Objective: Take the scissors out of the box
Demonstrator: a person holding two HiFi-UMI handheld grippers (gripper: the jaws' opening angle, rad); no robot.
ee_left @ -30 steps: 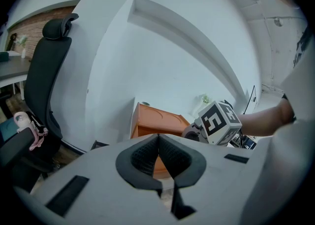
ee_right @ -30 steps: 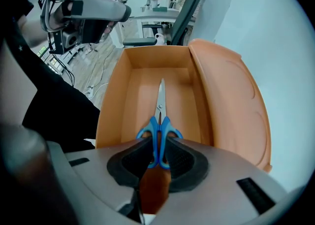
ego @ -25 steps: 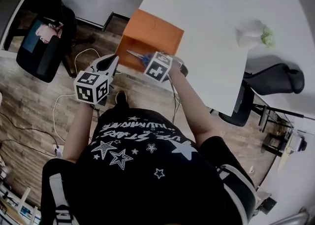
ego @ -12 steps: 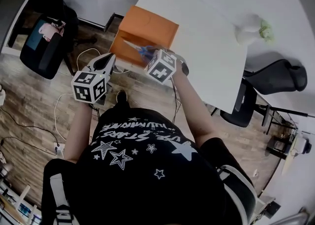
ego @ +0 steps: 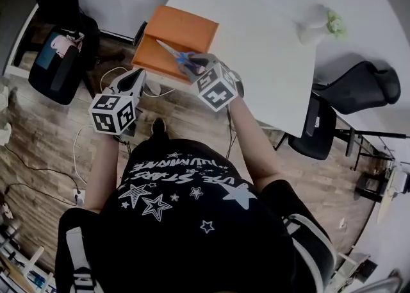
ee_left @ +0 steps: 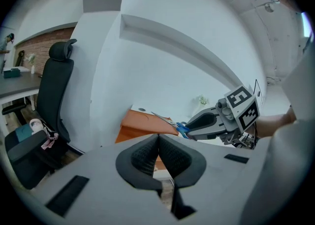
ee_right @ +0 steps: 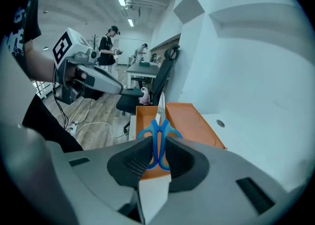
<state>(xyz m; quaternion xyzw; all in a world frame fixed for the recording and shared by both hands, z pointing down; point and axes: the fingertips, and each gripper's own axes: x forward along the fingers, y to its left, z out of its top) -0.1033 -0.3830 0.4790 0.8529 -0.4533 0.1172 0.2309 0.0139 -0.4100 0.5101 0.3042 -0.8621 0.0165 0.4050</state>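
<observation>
Blue-handled scissors (ee_right: 158, 135) with silver blades are clamped by their handles in my right gripper (ee_right: 157, 156), blades pointing away, held in the air above the orange box (ee_right: 183, 120). In the head view the scissors (ego: 174, 55) hover over the orange box (ego: 182, 30), which sits at the near left corner of the white table, and my right gripper (ego: 200, 65) is shut on them. My left gripper (ego: 133, 80) hangs left of the box over the floor, its jaws pressed together with nothing between. From the left gripper view the scissors (ee_left: 173, 123) and the box (ee_left: 142, 123) show ahead.
The white table (ego: 269, 41) carries a small white vase with green sprigs (ego: 317, 21). Black office chairs stand at the left (ego: 54, 61) and the right (ego: 359, 93). Cables lie on the wooden floor (ego: 38, 138). People stand far off in the right gripper view.
My right gripper has carried the scissors up and further over the orange box. The left gripper stayed about where it was, still shut.
</observation>
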